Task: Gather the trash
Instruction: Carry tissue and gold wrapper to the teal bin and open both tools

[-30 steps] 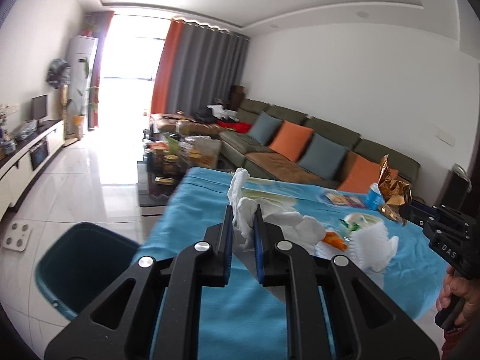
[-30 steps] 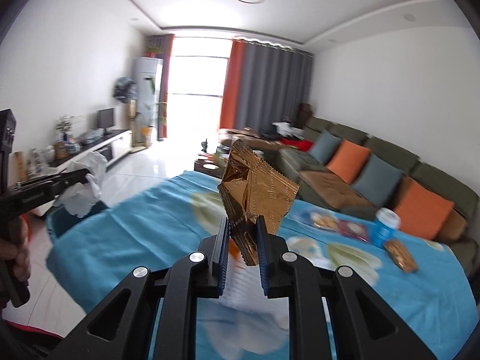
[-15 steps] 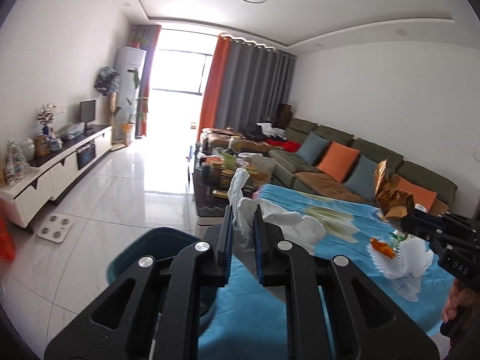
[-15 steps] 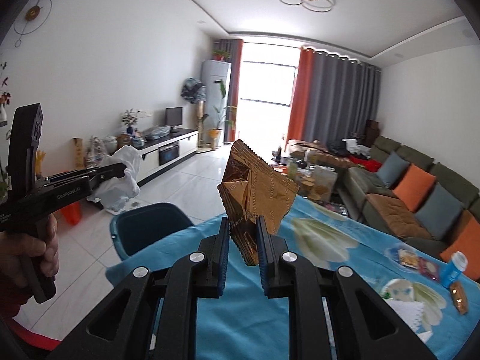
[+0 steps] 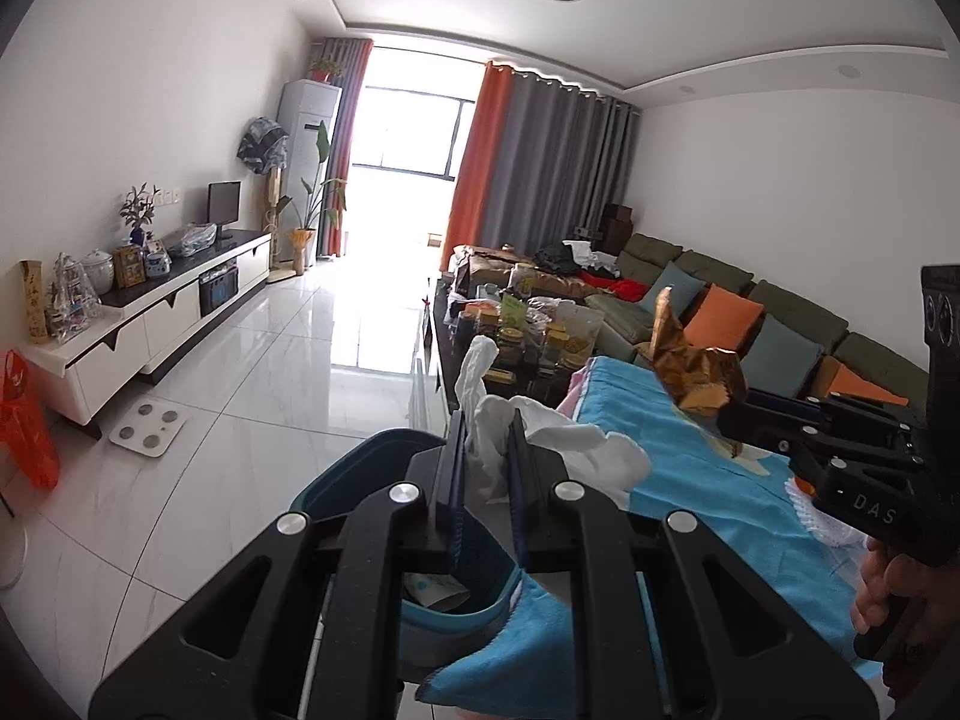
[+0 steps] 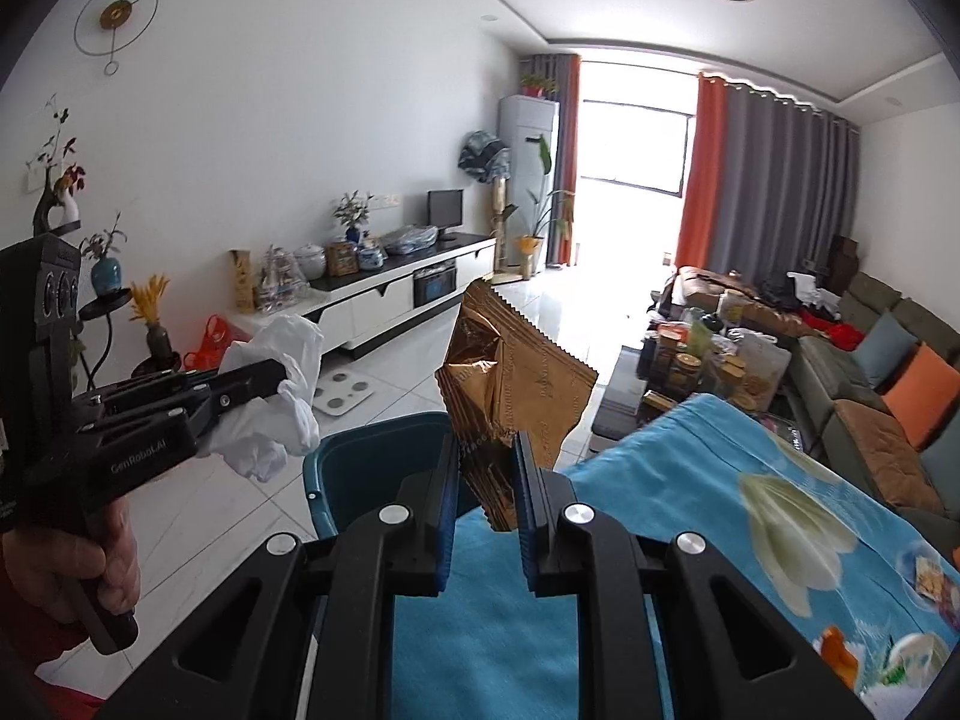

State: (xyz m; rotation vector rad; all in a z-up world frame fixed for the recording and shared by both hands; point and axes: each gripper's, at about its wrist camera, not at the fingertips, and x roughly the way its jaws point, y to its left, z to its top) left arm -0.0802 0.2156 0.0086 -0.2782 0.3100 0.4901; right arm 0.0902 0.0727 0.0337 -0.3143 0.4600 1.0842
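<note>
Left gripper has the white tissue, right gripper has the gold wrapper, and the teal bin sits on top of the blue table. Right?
Not quite. The teal bin stands on the floor beside the blue table, as the right wrist view shows. The left gripper does hold the white tissue, the right gripper the gold wrapper.

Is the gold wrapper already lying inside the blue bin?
No, the gold wrapper is clamped in the right gripper, above the table edge beside the blue bin.

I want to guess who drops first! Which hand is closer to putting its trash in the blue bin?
Probably the left. Its gripper, jaws shut on the white tissue, sits right over the bin. The right gripper, clamping the gold wrapper, is mostly above the blue tablecloth.
</note>
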